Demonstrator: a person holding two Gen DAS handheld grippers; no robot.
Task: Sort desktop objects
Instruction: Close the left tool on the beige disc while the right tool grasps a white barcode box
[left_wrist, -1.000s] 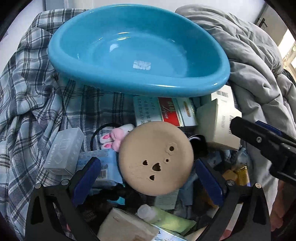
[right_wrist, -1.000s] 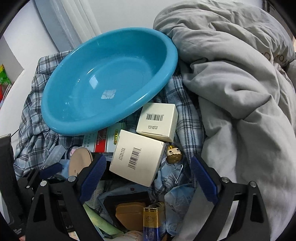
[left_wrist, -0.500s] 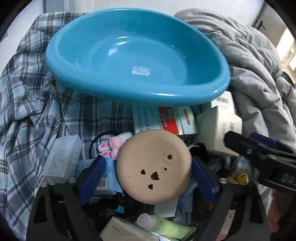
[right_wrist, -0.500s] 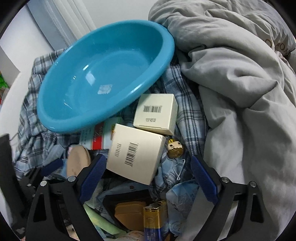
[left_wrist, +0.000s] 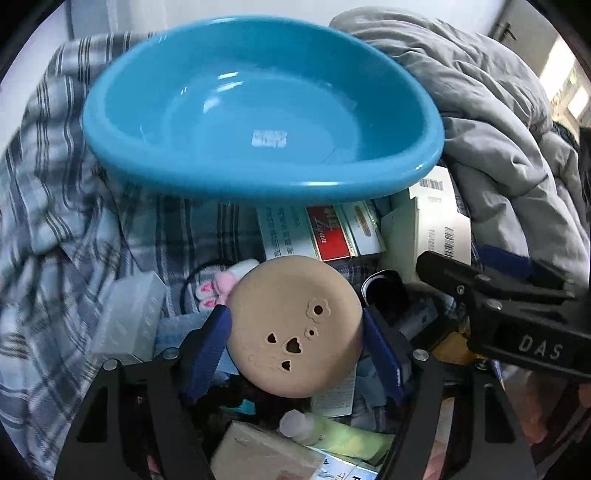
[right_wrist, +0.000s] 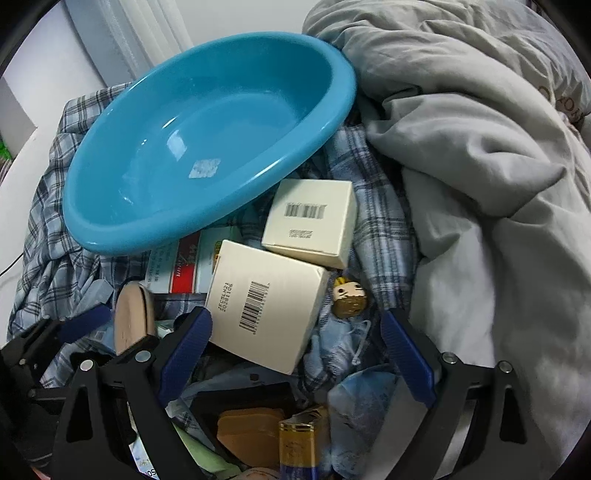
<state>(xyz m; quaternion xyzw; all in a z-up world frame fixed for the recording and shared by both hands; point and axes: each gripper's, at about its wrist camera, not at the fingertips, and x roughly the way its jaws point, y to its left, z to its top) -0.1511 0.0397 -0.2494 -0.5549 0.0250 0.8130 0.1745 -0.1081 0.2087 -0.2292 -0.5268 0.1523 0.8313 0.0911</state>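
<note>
A tan round disc (left_wrist: 291, 325) with heart and flower cut-outs lies on a pile of small items, below the tilted blue basin (left_wrist: 295, 188). My left gripper (left_wrist: 295, 314) straddles the disc. Its jaws are closing, and both blue pads (left_wrist: 207, 347) touch the disc's edges. In the right wrist view the disc (right_wrist: 131, 317) shows edge-on at the lower left. My right gripper (right_wrist: 295, 317) stands open over a cream box with a barcode (right_wrist: 266, 306), whose near left corner meets the left pad. A second cream box (right_wrist: 310, 225) lies behind it.
A grey duvet (right_wrist: 480, 184) rises on the right and a plaid cloth (left_wrist: 55, 221) spreads on the left. A red-and-white carton (left_wrist: 321, 232), a clear case (left_wrist: 125, 317), a small figurine (right_wrist: 349, 297), a green tube (left_wrist: 332, 435) and a gold pack (right_wrist: 303, 443) crowd the pile. My right gripper's black body (left_wrist: 517, 317) reaches in from the right.
My left gripper's jaws have narrowed from wide apart until the pads meet the tan disc's edges. The right gripper stays open over the cream box.
</note>
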